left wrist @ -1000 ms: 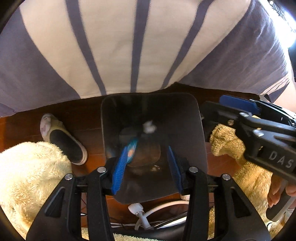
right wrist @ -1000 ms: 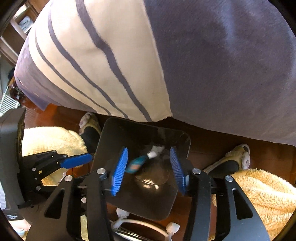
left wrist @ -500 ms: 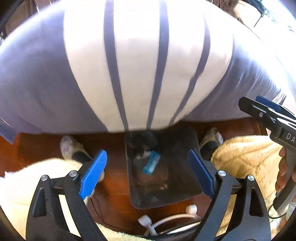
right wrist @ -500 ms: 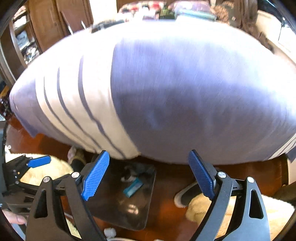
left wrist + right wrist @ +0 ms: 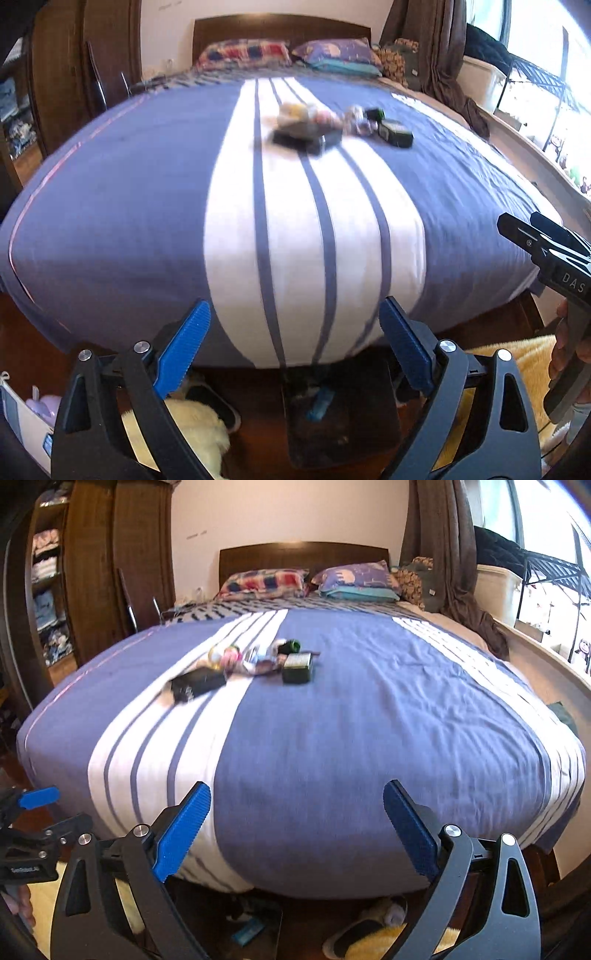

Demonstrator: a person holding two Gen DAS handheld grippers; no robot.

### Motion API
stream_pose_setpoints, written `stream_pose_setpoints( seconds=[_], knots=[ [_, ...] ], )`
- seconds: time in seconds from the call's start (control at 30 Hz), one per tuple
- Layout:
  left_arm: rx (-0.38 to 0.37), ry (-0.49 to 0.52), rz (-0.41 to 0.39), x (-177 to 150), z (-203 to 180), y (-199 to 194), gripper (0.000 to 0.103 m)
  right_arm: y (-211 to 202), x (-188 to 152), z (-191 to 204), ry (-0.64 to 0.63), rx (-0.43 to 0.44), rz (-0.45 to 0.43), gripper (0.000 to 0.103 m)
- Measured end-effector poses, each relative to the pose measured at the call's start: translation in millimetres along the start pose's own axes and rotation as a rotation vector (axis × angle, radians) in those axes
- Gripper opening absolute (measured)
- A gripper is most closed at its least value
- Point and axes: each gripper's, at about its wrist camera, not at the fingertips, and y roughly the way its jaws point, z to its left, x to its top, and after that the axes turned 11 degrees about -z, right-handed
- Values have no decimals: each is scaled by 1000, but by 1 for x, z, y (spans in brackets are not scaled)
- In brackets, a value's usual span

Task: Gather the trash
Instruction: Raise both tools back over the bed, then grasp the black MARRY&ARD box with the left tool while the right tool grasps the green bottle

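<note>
A dark bin (image 5: 369,413) stands on the floor at the foot of the bed, with a blue wrapper (image 5: 320,403) inside; it also shows in the right wrist view (image 5: 247,935). A cluster of trash (image 5: 325,125) lies on the blue and white striped bedspread: a black box (image 5: 197,683), a dark green box (image 5: 297,667), wrappers and small colourful pieces (image 5: 236,657). My left gripper (image 5: 293,343) is open and empty above the bin. My right gripper (image 5: 295,823) is open and empty at the bed's foot.
Slippers (image 5: 369,926) and a cream fluffy rug (image 5: 192,424) lie on the wooden floor by the bin. Pillows (image 5: 354,579) sit at the headboard. A wardrobe (image 5: 92,572) stands left, a window and curtain (image 5: 443,535) right.
Both grippers have opened wide and lifted from the bin, tilting up to face the whole bed. The blue wrapper and a white scrap stayed in the bin.
</note>
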Motion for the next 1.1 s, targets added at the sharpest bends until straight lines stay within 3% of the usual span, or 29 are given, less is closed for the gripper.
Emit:
stream_pose_setpoints(
  seconds=[0.3,0.5,0.63,1.1],
  knots=[
    [15,-12,-35,42,15,35,93,35,31,-1,-12,-14,-7,95],
    [25,31,-21,61,15,72,93,85,41,-8,3,-28,51,95],
    [-9,25,0,71,15,98,93,114,45,-4,-9,-37,78,95],
    [-36,146,16,117,3,170,95,184,69,1,4,-45,138,94]
  ],
)
